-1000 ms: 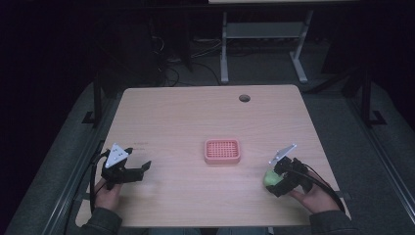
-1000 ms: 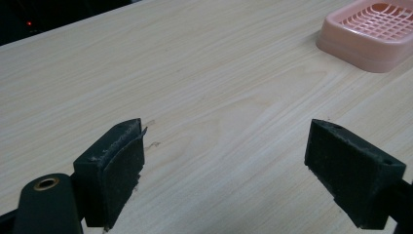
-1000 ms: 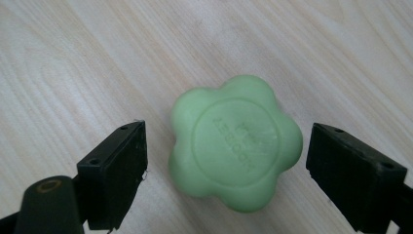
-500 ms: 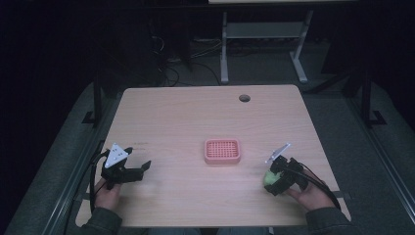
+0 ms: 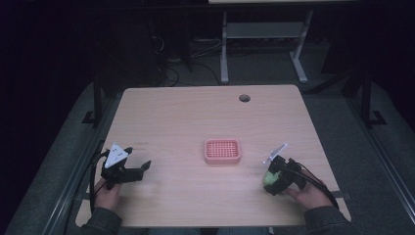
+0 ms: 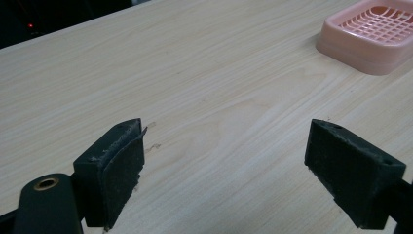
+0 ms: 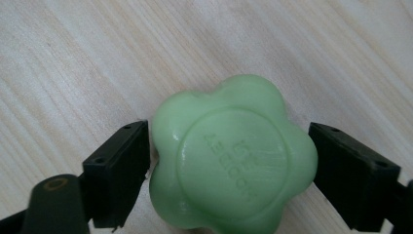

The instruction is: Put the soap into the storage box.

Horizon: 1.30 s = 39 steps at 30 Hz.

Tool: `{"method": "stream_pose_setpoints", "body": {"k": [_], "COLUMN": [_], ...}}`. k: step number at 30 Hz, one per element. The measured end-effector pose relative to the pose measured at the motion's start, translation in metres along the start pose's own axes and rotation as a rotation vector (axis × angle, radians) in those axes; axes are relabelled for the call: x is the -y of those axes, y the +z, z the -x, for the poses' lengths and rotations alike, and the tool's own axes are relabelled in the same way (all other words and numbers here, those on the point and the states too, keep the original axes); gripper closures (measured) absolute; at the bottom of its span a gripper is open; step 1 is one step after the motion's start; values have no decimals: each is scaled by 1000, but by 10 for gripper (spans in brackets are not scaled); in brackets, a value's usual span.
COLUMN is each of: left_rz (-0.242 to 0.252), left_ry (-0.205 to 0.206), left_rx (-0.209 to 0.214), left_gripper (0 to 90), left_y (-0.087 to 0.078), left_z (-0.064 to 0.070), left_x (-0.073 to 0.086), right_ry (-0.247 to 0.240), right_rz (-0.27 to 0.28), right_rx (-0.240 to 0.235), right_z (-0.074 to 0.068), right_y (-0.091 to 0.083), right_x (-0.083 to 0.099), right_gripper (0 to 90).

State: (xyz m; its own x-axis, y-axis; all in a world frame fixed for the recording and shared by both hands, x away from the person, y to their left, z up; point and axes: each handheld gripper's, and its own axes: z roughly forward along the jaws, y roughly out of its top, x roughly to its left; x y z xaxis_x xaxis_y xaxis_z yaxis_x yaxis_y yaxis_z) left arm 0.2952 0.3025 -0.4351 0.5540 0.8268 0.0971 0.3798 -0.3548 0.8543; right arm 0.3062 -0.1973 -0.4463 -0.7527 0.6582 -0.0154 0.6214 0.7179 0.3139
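Green flower-shaped soap on the table, at 4 o'clock from the pink soap dish, gripped between the right gripper jaws. Left gripper, at 8 o'clock, jaws wide apart, holding nothing.

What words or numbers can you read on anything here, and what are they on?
Green flower-shaped soap: raised letters are pressed into its round middle, seen upside down in the right gripper view, but too soft and faint to read for sure.
Pink soap dish: no writing to be seen.
Wooden table: no writing to be seen.
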Motion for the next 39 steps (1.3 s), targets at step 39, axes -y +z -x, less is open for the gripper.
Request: {"method": "stream_pose_setpoints", "body": {"k": [39], "left_rz": [7], "left_ry": [-1], "left_rx": [1], "left_gripper": [141], "left_y": [-1], "left_z": [0], "left_x": [0], "right_ry": [-5], "right_rz": [5], "right_rx": [-1], "right_z": [1], "right_y": [0], "right_x": [0], "right_gripper": [251]}}
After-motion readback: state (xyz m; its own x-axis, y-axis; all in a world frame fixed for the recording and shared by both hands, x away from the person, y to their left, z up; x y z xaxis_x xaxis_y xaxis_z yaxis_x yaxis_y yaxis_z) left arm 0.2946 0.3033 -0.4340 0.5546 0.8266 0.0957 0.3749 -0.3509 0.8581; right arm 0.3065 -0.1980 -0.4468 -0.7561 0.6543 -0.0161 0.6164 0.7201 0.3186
